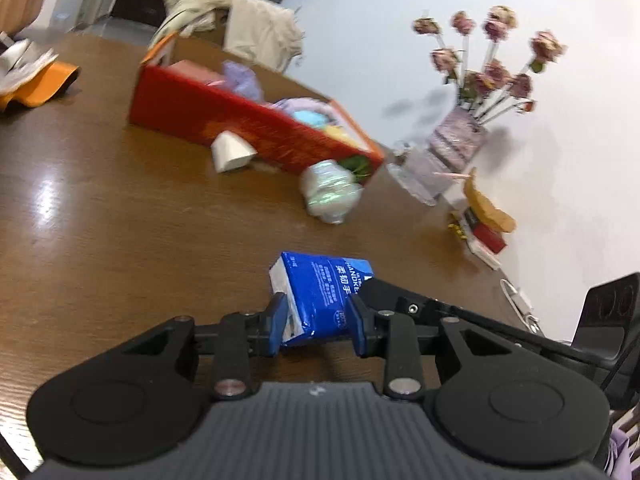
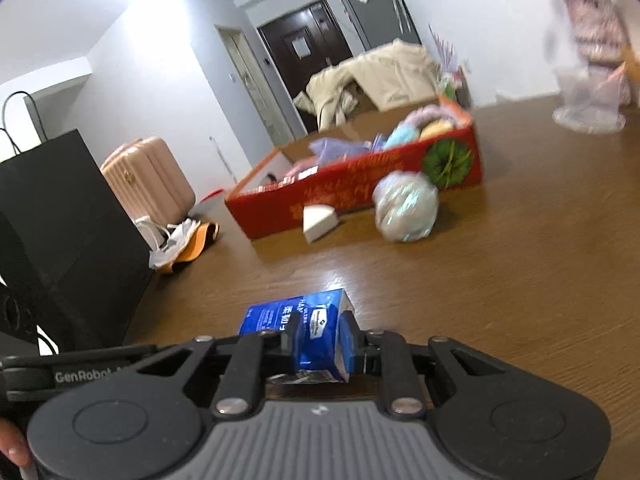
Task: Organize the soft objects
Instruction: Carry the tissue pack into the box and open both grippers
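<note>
The blue tissue pack [image 1: 320,296] carries white lettering: "HANDKE…" runs along its edge, beside Chinese characters too blurred to read with any certainty. On the black arm of the left hand-held gripper [image 2: 86,376], seen from the right wrist, stands "GenRobot". The red box [image 2: 360,188] bears gold characters, unreadable.
</note>
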`<state>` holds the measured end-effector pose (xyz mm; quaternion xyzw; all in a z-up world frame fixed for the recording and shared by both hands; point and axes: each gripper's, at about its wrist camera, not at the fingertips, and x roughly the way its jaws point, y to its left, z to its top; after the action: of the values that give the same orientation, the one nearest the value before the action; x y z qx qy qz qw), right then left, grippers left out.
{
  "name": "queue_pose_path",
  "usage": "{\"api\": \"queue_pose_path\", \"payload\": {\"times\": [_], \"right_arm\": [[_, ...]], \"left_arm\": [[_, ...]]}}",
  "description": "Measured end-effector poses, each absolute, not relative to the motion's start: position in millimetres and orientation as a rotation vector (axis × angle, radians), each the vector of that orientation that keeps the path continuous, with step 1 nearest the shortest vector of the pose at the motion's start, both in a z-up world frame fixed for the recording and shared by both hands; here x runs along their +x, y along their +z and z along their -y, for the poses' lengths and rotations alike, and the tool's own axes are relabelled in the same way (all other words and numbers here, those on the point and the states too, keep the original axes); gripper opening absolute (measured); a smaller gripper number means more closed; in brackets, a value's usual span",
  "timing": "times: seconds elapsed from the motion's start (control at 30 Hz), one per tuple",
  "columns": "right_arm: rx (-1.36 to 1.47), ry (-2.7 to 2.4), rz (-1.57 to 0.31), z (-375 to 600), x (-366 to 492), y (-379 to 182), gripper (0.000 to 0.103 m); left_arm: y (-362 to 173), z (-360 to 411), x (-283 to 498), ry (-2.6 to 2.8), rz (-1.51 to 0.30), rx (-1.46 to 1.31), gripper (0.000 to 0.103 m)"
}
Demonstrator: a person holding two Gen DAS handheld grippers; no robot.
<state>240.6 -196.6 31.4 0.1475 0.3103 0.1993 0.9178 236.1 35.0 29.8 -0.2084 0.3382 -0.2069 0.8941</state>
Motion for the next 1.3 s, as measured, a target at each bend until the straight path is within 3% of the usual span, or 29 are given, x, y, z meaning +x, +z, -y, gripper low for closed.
{"api": "queue_pose_path", "payload": {"times": [0.2,0.47,0.77,1.03,1.3], "right_arm": [[0.307,0.42,-0.558,216,258,67,0.019],[0.251,0.478,-0.498,206,378,120,0.019],[0.227,0.414,-0.654,176,529,77,0.014],[0.146,0.44,-0.809,154,544,34,0.013],[0.072,0.425,-0.696,160,511,80,0.017]], "left_arm": [[68,-23,262,-0.456,-0.611,-0.42,0.032],[124,-30,385,-0.427,-0.504,-0.395,0.032],[67,-42,529,-0.314,-0.724,-0.433,0.028],[33,-55,523,-0.252,-0.781,-0.357,0.029],[80,-47,465,-0.269,-0.682,-0.297,0.036]]}}
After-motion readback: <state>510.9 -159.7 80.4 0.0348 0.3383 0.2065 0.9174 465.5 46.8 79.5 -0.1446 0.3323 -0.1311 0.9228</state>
